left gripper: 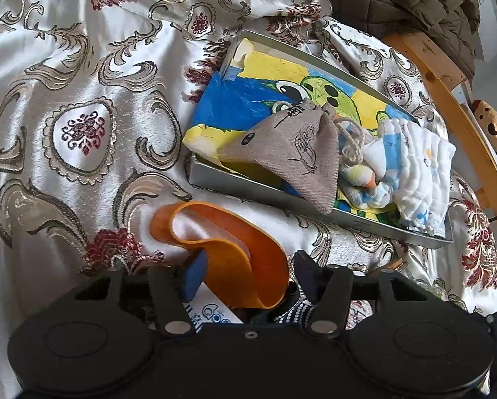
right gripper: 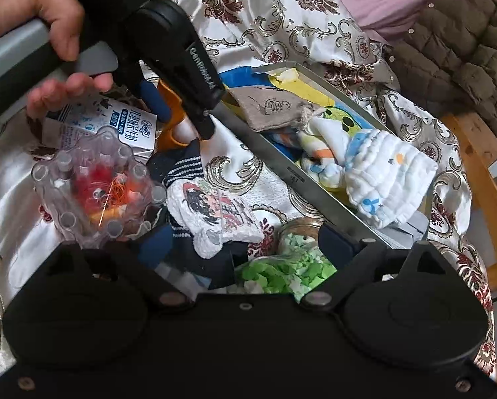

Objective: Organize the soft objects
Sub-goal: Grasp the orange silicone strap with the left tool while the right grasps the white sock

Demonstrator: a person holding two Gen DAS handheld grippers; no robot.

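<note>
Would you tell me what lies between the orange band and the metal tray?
Only bare patterned bedspread separates the orange band from the metal tray, seen in the left wrist view.

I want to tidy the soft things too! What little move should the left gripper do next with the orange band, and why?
Probably close the left gripper on the orange band. The band lies between its open blue pads, not pinched yet, while the metal tray beside it already holds the grey pouch and white cloth.

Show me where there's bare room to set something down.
Free: the bedspread left of the tray, beyond the orange band. Crowded: the tray's near end, with pouch and white cloths; and in front of the tray, where milk carton, clear case, socks and jar cluster.
</note>
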